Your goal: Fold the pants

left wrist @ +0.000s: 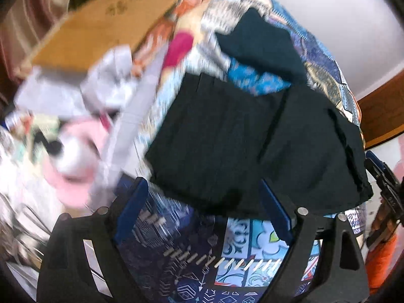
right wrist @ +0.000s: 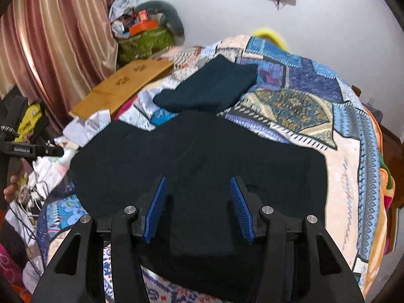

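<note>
Black pants point(right wrist: 202, 161) lie folded flat on a patchwork bedspread point(right wrist: 290, 111); in the left wrist view they point(left wrist: 252, 146) fill the middle. My right gripper point(right wrist: 198, 184) is open, its blue pads over the near part of the pants, holding nothing. My left gripper point(left wrist: 204, 189) is open at the pants' near edge, empty. The left gripper also shows at the left edge of the right wrist view point(right wrist: 30, 150). A second dark folded garment point(right wrist: 209, 85) lies farther back on the bed.
A flat cardboard sheet point(right wrist: 126, 83) lies at the bed's left. Grey and pink clothes point(left wrist: 83, 116) are piled to the left. A curtain point(right wrist: 50, 38) hangs left, with a green cluttered pile point(right wrist: 146, 38) in the corner. The bed's right edge drops off.
</note>
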Tool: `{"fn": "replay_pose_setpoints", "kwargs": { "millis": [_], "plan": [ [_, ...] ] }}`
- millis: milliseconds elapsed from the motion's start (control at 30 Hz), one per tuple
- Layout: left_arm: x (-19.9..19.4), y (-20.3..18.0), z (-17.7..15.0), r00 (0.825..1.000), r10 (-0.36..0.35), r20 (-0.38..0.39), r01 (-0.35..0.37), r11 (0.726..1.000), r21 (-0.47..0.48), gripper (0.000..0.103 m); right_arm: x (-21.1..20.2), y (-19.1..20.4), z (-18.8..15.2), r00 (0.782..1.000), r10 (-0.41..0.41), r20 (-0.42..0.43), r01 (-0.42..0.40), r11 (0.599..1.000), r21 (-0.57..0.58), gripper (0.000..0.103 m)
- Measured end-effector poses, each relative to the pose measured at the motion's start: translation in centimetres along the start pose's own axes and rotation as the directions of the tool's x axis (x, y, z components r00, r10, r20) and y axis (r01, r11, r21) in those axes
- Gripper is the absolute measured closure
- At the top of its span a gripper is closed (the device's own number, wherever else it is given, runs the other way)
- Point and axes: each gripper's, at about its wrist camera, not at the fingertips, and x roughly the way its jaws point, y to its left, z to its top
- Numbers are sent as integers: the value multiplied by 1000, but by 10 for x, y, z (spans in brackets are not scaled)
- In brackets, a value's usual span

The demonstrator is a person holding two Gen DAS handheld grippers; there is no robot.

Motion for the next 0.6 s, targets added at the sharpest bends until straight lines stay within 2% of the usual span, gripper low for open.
{"fn": "replay_pose_setpoints", "kwargs": {
  "millis": [167, 367, 433, 600],
  "plan": [
    [33, 6, -15, 987, -125, -103, 118, 990, -76, 14, 18, -7, -5, 997, -16, -74, 18, 999, 27, 55],
    [56, 15, -23, 943, -301, -143, 265, 937, -227, 14, 19, -9, -7, 997, 2, -82, 1, 999, 44, 52],
    [60, 15, -21, 936, -324, -135, 286, 927, -244, 14, 19, -9, -8, 997, 7, -83, -3, 999, 47, 52],
    [69, 6, -2, 936, -333, -113, 298, 921, -250, 14, 20, -11, -8, 997, 25, -79, -20, 998, 64, 51]
  ]
}}
